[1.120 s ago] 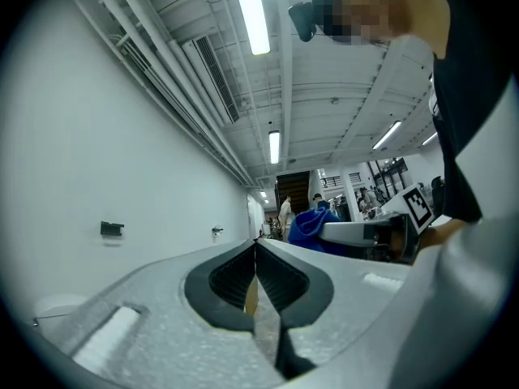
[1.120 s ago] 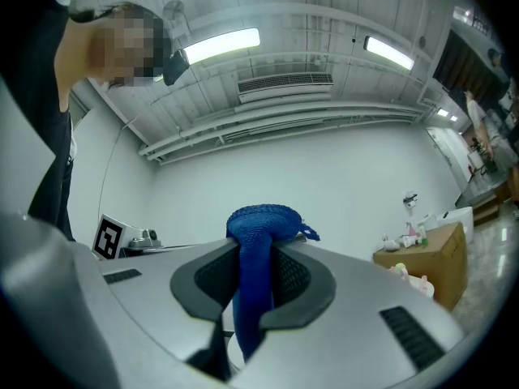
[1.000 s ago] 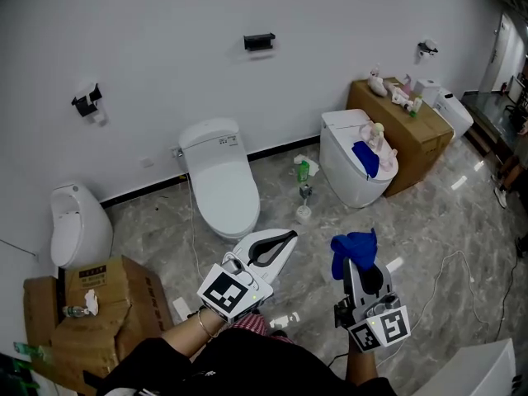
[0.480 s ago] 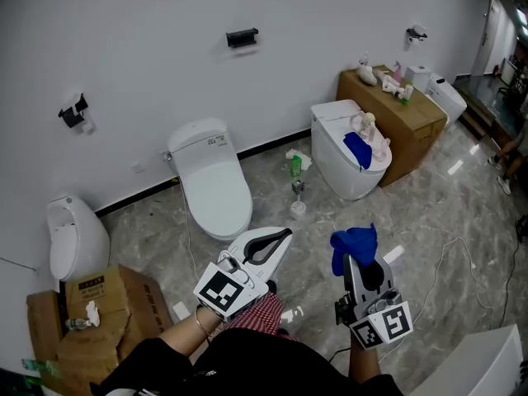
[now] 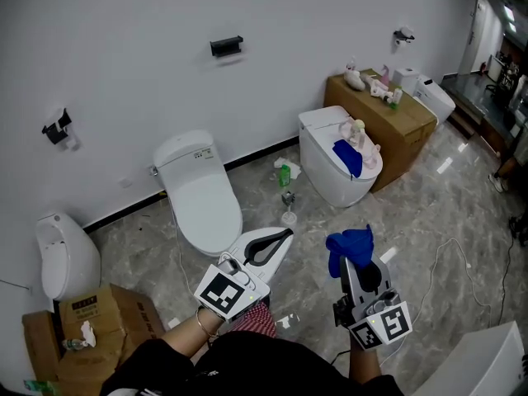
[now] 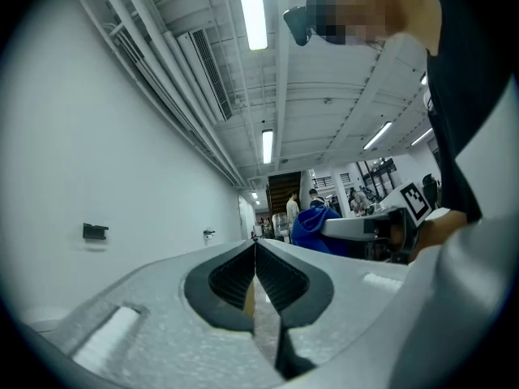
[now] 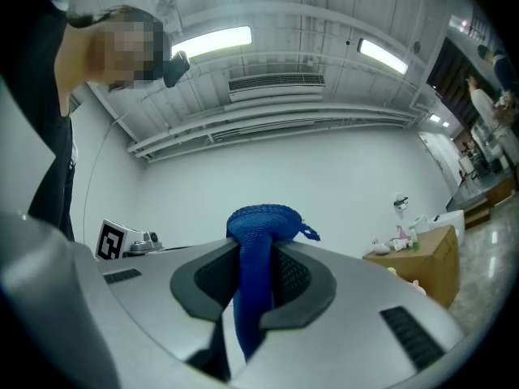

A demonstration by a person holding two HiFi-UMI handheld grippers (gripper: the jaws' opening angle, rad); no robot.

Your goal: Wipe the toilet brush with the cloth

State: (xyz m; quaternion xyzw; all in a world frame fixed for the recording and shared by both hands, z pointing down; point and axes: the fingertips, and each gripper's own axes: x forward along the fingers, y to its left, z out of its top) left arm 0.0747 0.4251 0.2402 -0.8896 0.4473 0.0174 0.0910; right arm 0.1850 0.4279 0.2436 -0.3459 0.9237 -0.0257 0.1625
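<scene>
L gripper (image 5: 284, 238): clenched, ribbed pads pressed flat tog. along whole length. Nothing betw. them, touching nothing. Held low in front of body, pointing about level, tip over marble floor (image 5: 429, 213) just in front of white toilet (image 5: 202, 200).

R gripper (image 5: 351, 259): clamped on blue cloth (image 5: 348, 246). Cloth pinched mid-pads, bunched into a loop above the tips, one strip hanging down betw. the jaws toward the handle. Jaws parted only by the cloth's thickness. Cloth touching nothing else. Both grippers side by side, apart from each other.

Toilet brush (image 5: 288, 208): looks like it stands upright in its holder on the floor betw. white toilet and second toilet (image 5: 326, 159), just in front of green bottle (image 5: 284, 174). Too small for detail. Well apart from both grippers and from the held cloth, nothing touching it.

Another blue cloth (image 5: 348, 157) on second toilet's lid. Cardboard box (image 5: 388, 130) beside that toilet, against the wall.
</scene>
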